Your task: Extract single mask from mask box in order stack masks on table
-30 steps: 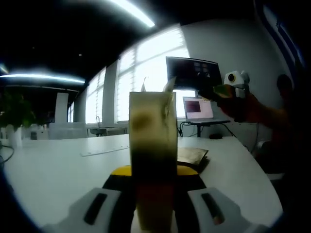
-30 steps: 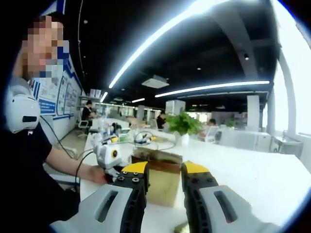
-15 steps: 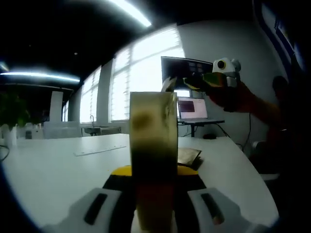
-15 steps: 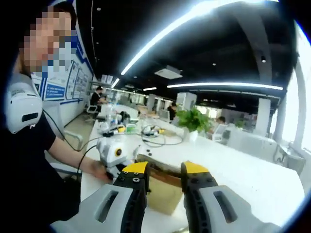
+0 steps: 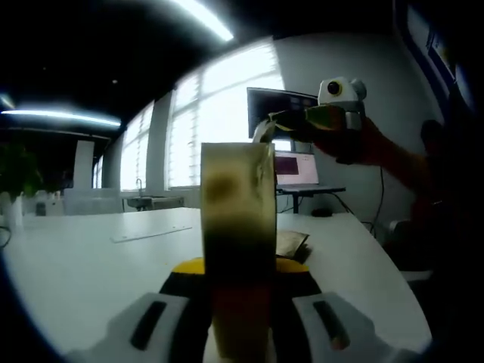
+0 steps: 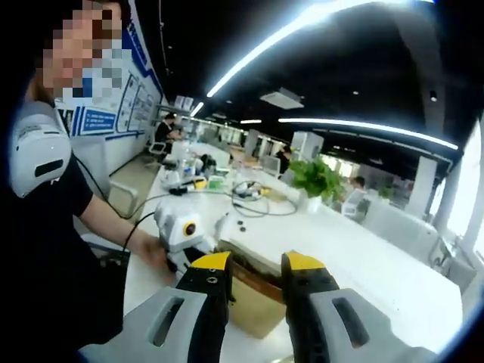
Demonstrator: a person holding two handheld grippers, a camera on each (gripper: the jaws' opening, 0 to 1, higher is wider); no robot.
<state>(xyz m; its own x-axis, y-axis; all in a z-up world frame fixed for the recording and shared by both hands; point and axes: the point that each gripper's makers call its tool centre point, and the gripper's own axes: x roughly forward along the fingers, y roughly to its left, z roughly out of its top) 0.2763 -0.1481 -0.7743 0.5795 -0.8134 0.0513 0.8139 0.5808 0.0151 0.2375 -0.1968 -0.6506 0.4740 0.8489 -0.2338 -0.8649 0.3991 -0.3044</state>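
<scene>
My left gripper [image 5: 240,266] is shut on the mask box [image 5: 236,227], a tall yellowish carton standing upright between its yellow-tipped jaws. A pale mask edge [image 5: 261,133] pokes out of the box top. My right gripper [image 5: 281,121], held by a hand, reaches in from the right with its tips just at that edge. In the right gripper view, the right gripper [image 6: 257,265] stands open above the box [image 6: 253,310], with the left gripper [image 6: 185,231] beside it. A flat dark stack of masks [image 5: 291,243] lies on the table behind the box.
The white table [image 5: 91,257] stretches left and back. A monitor [image 5: 283,110] and a laptop [image 5: 296,170] stand at its far end. In the right gripper view, cables [image 6: 249,189] and a potted plant [image 6: 318,178] sit further along the table, with a person's arm [image 6: 113,227] at the left.
The right gripper has risen and moved left, from well off to the right to the top of the box. The left gripper still holds the box steady.
</scene>
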